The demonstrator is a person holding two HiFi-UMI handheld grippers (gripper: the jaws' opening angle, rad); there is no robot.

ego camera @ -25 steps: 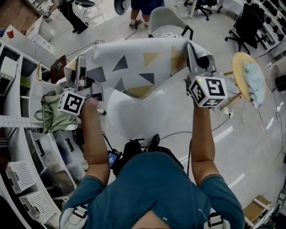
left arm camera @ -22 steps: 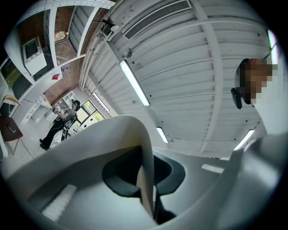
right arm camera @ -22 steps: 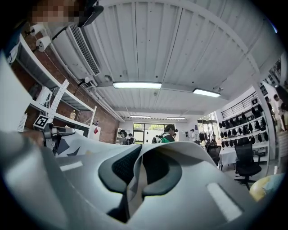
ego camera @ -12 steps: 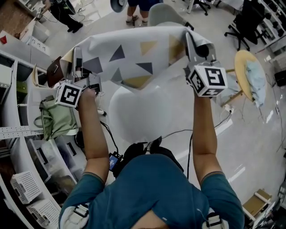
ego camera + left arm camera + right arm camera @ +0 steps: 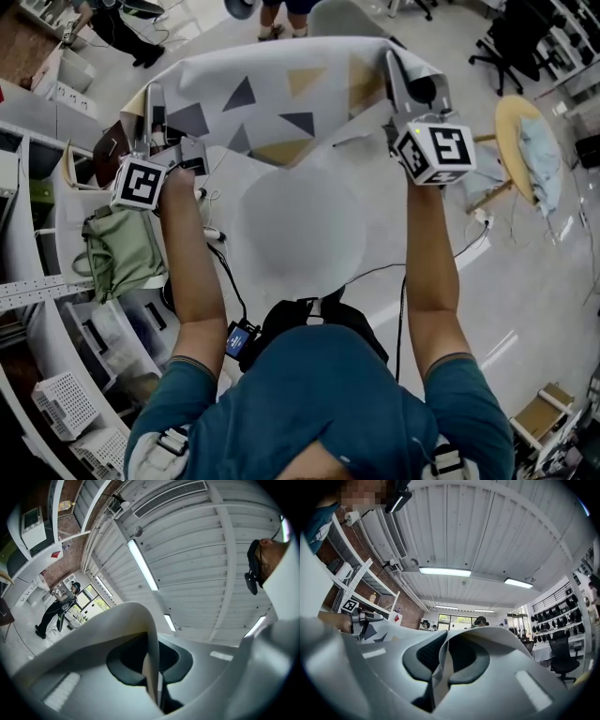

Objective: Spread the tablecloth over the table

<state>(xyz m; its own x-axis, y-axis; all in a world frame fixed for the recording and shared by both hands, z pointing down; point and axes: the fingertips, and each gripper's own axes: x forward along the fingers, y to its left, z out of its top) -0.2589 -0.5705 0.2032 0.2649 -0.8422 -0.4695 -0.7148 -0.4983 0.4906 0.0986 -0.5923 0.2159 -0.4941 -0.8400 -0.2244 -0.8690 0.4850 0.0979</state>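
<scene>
Tablecloth, pale with grey and tan triangles, held up in the air above the round white table. Hangs from its top edge, each upper corner pinched: left gripper clamped on one, right gripper on the other. Shelving at the left.

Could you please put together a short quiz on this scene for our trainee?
1. True or false: the tablecloth hangs in the air, not yet spread on the table.
2. The left gripper and right gripper are: A both open; B one shut on the tablecloth; C both shut on the tablecloth.
3. What shapes are printed on the tablecloth?
Key: 1 true; 2 C; 3 triangles.
</scene>
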